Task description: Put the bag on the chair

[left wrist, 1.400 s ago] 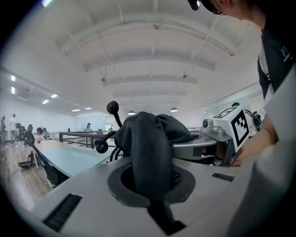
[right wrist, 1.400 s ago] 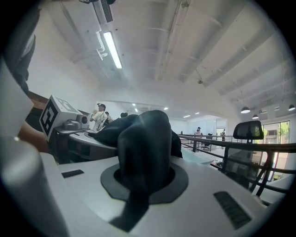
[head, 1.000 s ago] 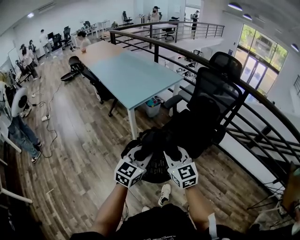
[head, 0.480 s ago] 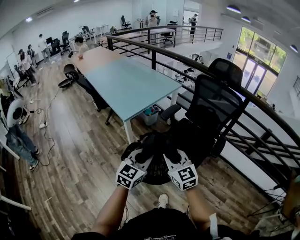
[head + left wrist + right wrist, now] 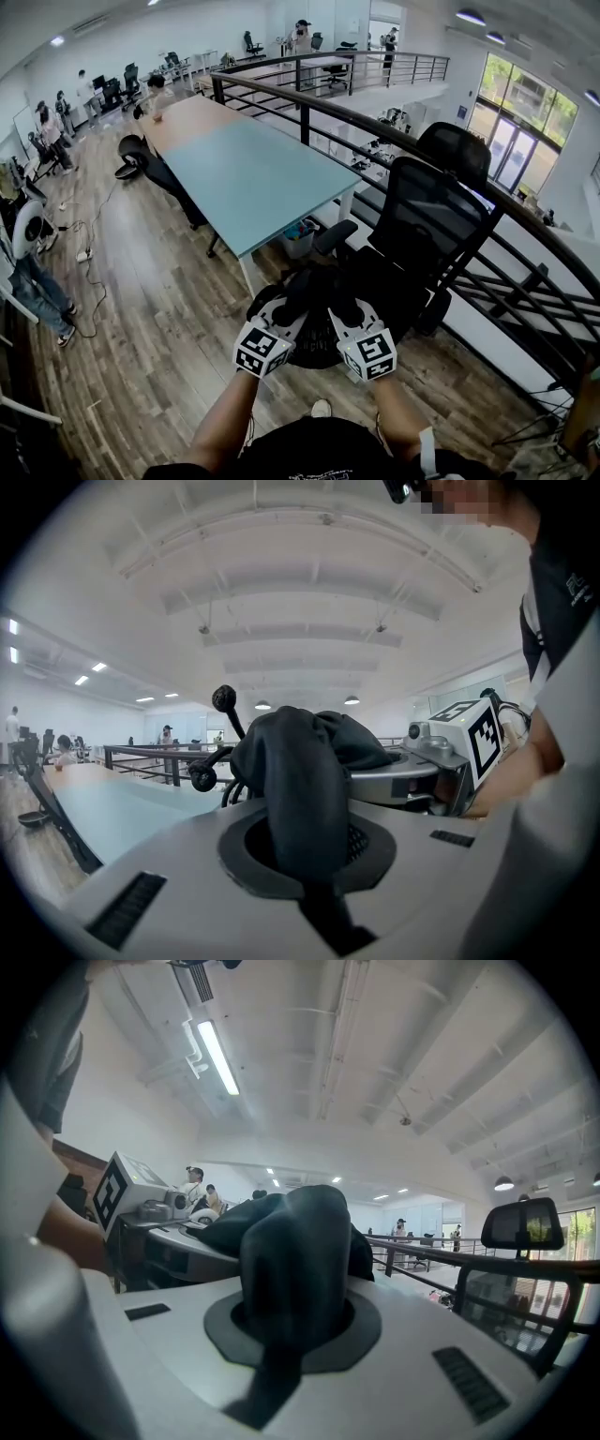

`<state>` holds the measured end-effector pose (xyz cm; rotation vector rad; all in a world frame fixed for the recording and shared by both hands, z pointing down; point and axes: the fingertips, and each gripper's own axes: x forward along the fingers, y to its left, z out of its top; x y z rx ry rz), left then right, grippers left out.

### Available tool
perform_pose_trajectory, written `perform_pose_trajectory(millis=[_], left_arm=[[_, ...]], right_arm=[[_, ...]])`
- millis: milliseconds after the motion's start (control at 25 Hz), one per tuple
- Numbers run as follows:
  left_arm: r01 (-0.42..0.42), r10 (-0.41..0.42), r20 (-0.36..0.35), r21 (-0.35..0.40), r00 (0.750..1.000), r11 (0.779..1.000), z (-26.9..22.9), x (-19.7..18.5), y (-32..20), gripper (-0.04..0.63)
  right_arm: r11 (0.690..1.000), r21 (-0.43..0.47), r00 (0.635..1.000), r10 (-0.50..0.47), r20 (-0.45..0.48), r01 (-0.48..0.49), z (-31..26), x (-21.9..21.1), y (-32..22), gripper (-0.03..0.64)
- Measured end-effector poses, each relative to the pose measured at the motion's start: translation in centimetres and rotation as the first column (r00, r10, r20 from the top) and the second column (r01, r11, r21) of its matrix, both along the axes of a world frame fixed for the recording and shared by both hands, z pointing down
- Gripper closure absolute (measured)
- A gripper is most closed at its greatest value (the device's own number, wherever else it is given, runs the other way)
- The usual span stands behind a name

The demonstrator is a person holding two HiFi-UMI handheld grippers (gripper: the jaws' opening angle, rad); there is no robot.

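Observation:
A black bag hangs between my two grippers, low in the middle of the head view. My left gripper is shut on a fold of the bag's fabric, and my right gripper is shut on another fold. The black mesh office chair stands just beyond the bag to the right, its seat partly hidden behind the bag. Its headrest shows in the right gripper view. Each gripper view shows the other gripper's marker cube alongside the bag.
A long blue-topped table runs away at the left of the chair, with a bin under its near end. A black railing curves behind the chair. People and cables are at the far left on the wood floor.
The chair and the table end have drawn nearer and shifted left in the head view as the person walks forward. Both grippers keep their hold on the bag.

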<state>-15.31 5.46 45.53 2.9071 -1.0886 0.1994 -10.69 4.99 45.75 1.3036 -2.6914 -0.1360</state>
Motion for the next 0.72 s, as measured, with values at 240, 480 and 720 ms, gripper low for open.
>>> perform_pose_trajectory(millis=[240, 480, 720], left_arm=[[0.006, -0.006, 0.014, -0.014, 1.000, 1.000, 0.8, 2.0, -3.7, 0.561], [-0.002, 0.002, 0.022, -0.016, 1.000, 1.000, 1.3, 4.2, -6.5, 0.562], [-0.011, 0.012, 0.038, -0.026, 0.999, 1.000, 0.8, 6.3, -9.9, 0.562]], right_arm=[[1.000, -0.012, 1.000, 0.003, 0.011, -0.003, 0.9, 1.9, -3.7, 0.578], [1.000, -0.024, 1.000, 0.002, 0.014, -0.002, 1.3, 4.2, -6.3, 0.578], [1.000, -0.021, 1.000, 0.008, 0.023, -0.007, 0.8, 6.3, -9.5, 0.578]])
